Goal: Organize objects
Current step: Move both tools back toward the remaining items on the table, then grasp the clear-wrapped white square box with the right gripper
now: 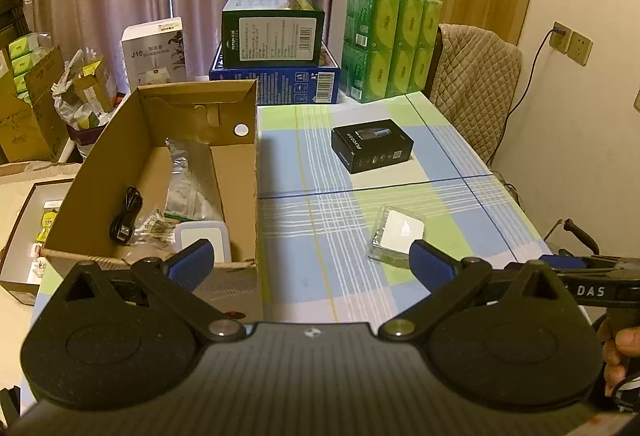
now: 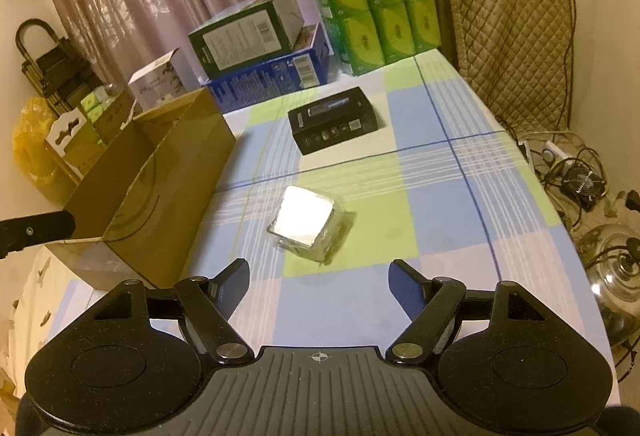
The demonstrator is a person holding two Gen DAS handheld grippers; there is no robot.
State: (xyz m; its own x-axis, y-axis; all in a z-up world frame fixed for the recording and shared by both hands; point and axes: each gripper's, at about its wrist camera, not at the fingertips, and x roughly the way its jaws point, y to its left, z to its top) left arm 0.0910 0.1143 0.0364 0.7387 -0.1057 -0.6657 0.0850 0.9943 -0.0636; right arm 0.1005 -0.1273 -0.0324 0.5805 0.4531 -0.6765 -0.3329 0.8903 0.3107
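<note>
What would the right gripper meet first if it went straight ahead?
Probably the clear plastic packet with a white square inside, lying on the checked tablecloth ahead of the open right gripper; depth is uncertain.

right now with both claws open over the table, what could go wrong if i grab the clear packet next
1. The clear packet looks glossy and soft, so the right claw may slip or crush it.
2. The carton wall stands tall beside it; a low carry could clip the rim.
3. The carton already holds a cable and a white case, so the packet may land on top of them.
</note>
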